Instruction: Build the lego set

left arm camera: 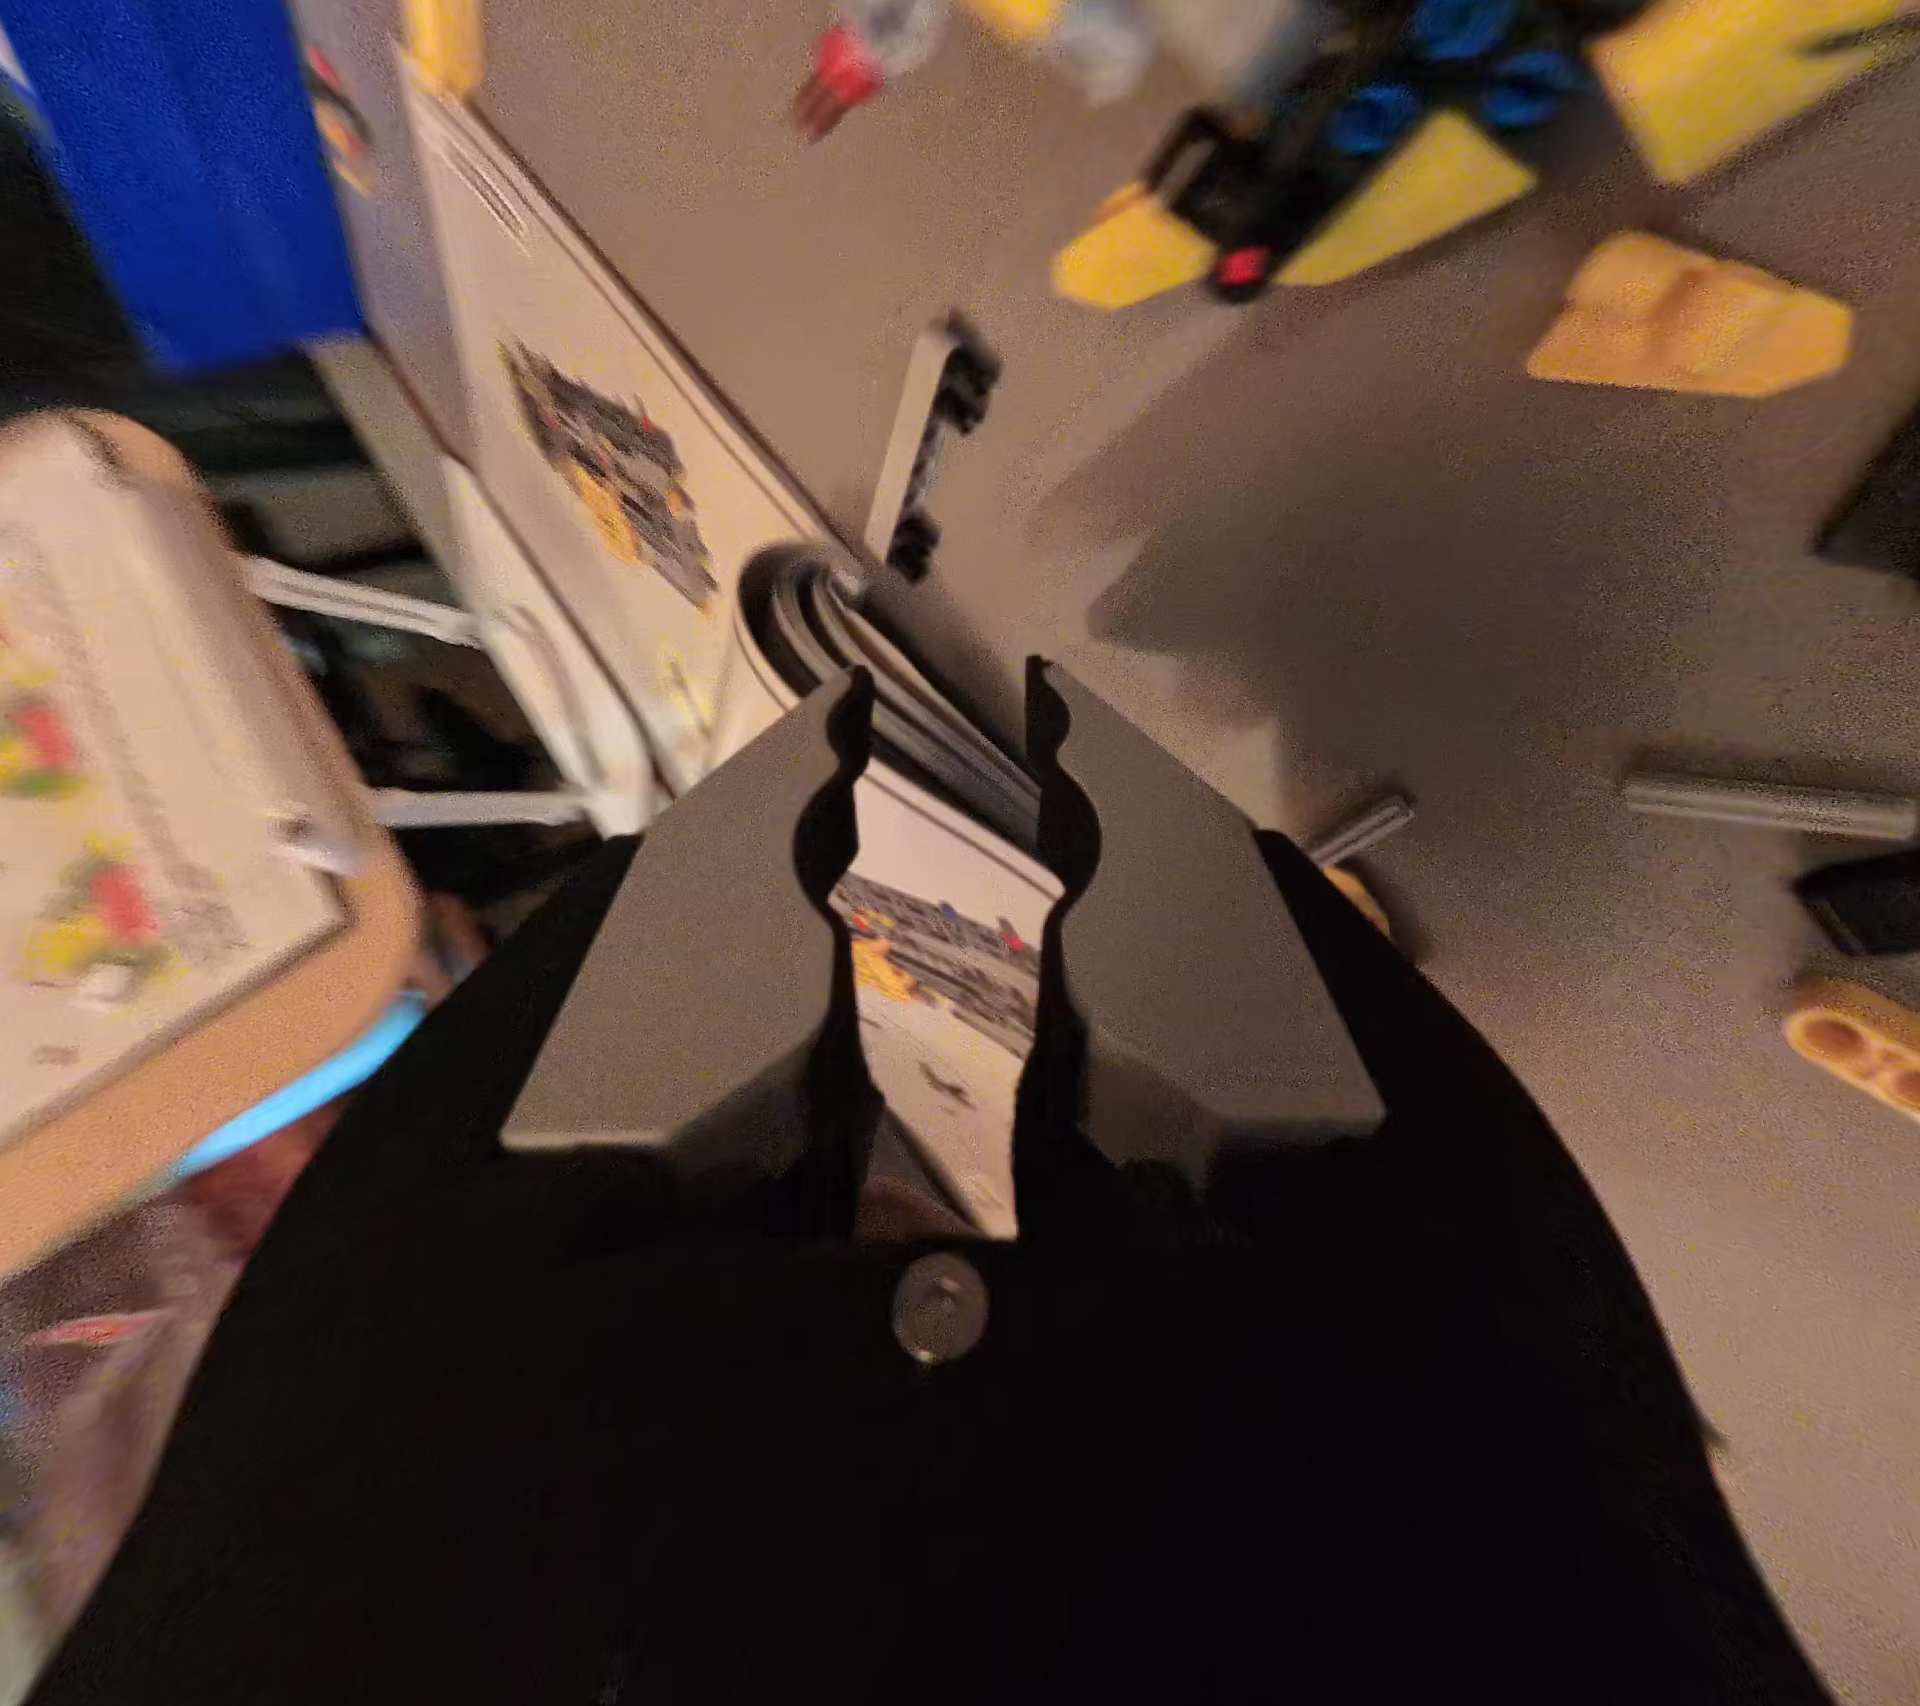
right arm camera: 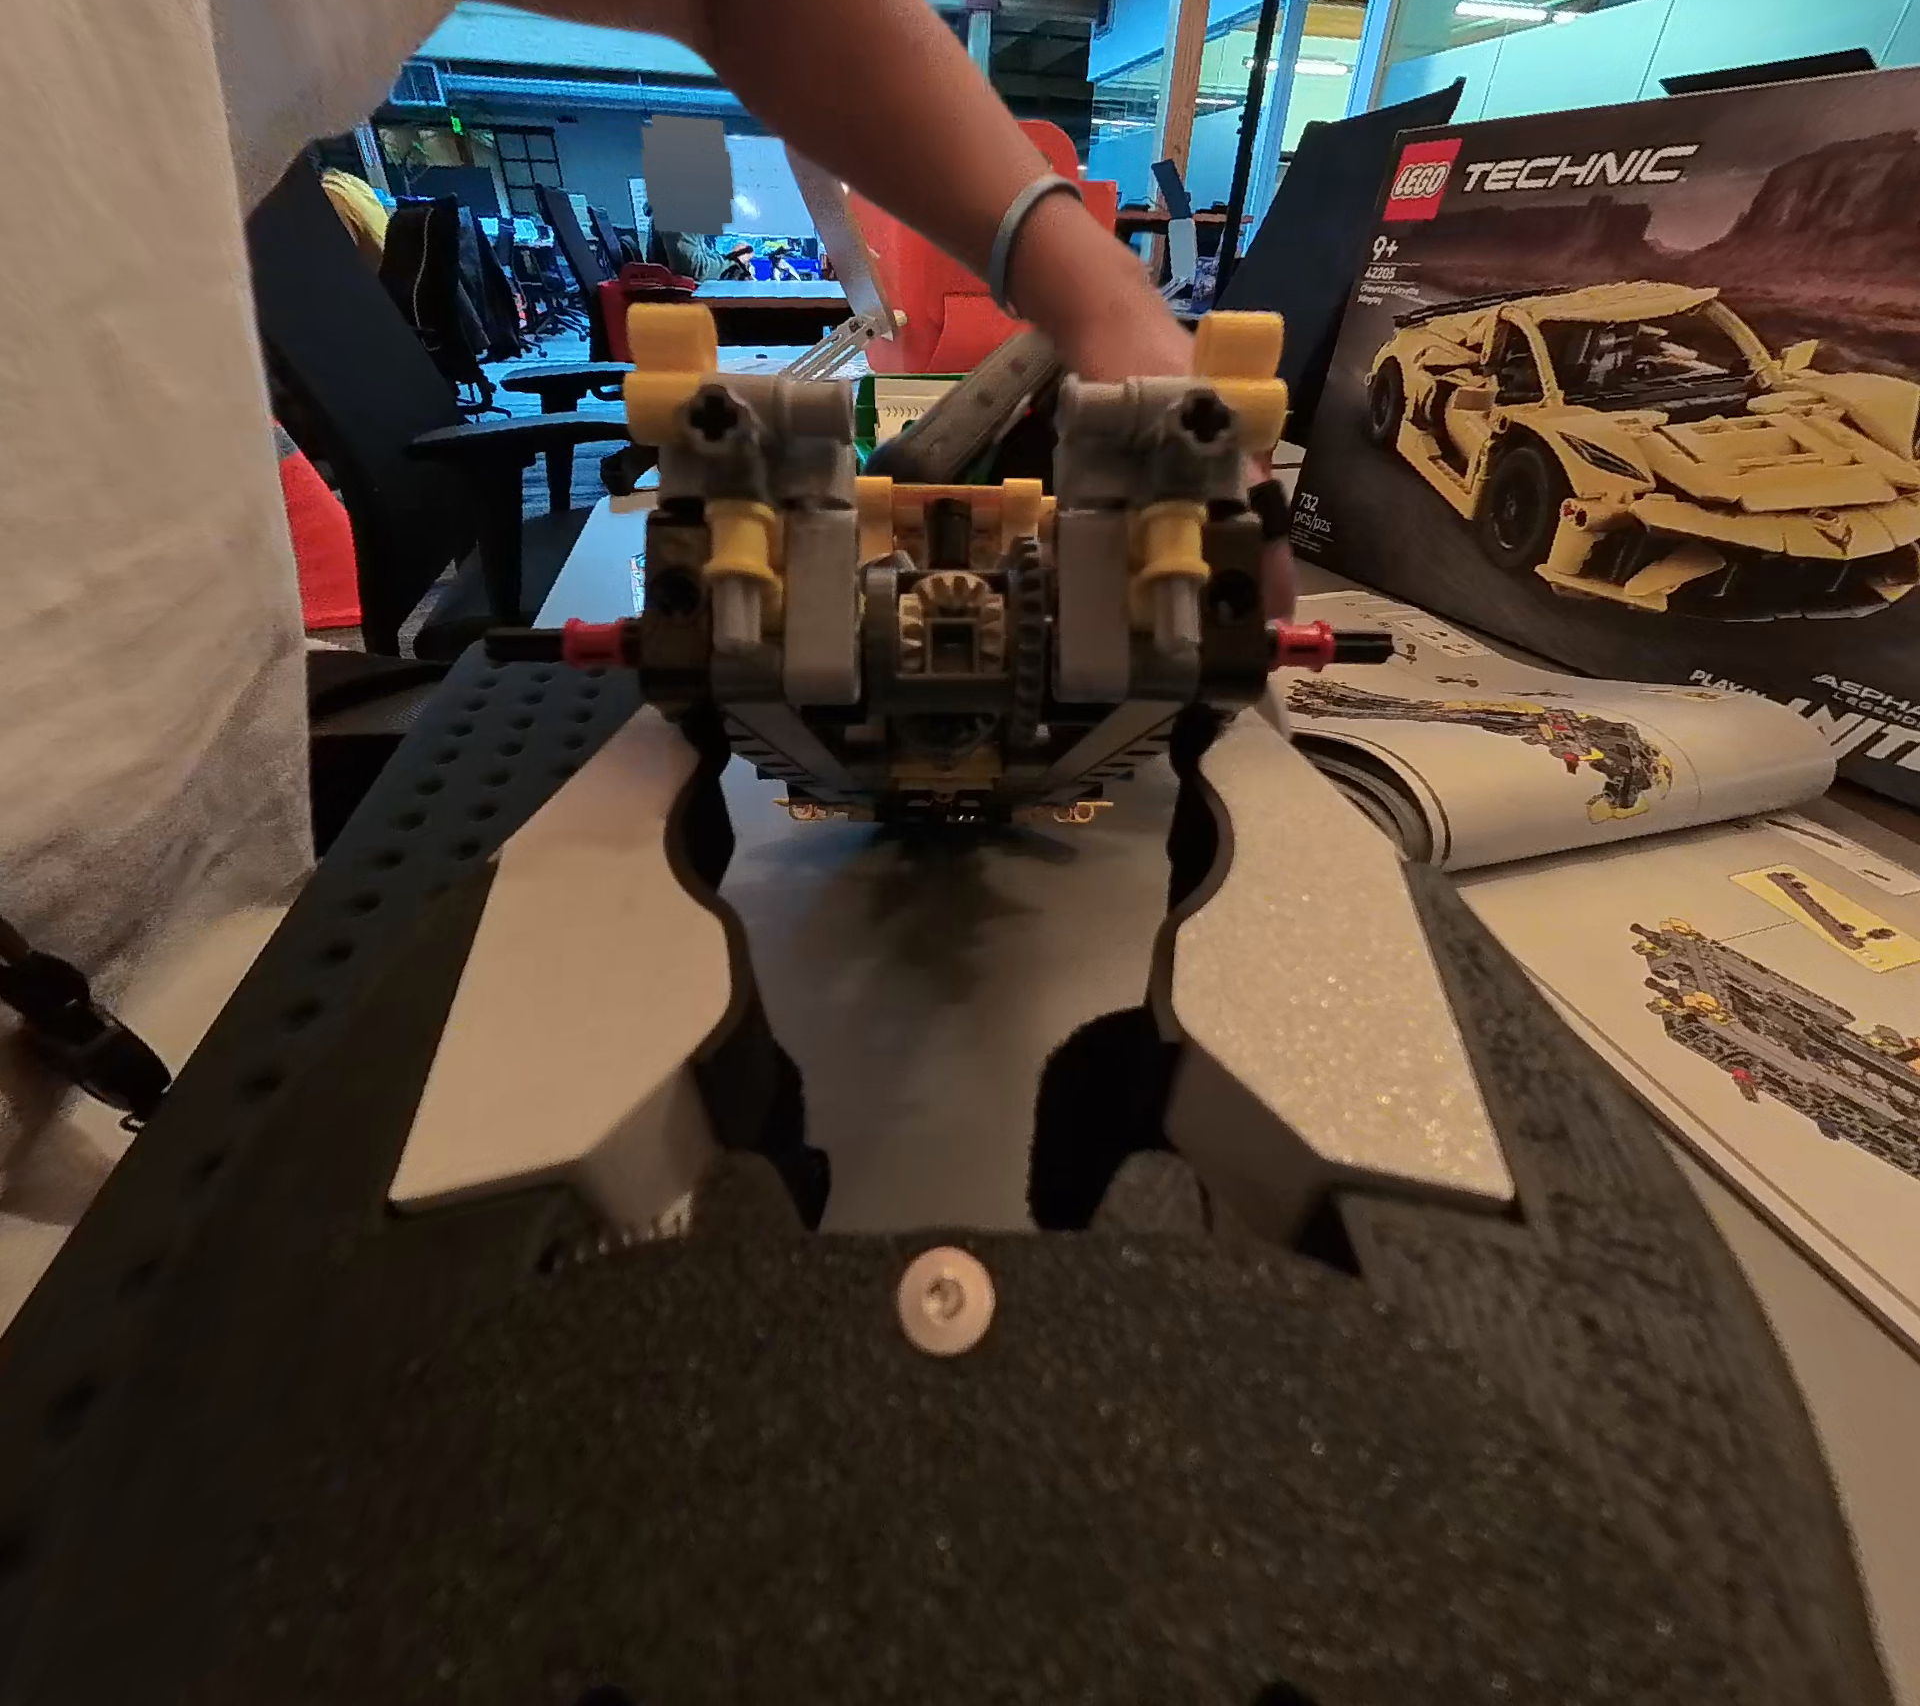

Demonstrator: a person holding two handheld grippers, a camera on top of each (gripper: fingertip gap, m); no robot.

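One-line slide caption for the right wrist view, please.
Right gripper open around the base of the half-built car chassis on the table, instruction booklet and set box alongside.

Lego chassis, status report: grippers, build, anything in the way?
Right gripper open, straddling the chassis, not clamped. Left gripper open, empty, over the instruction booklet. Person's arm reaching behind the chassis.
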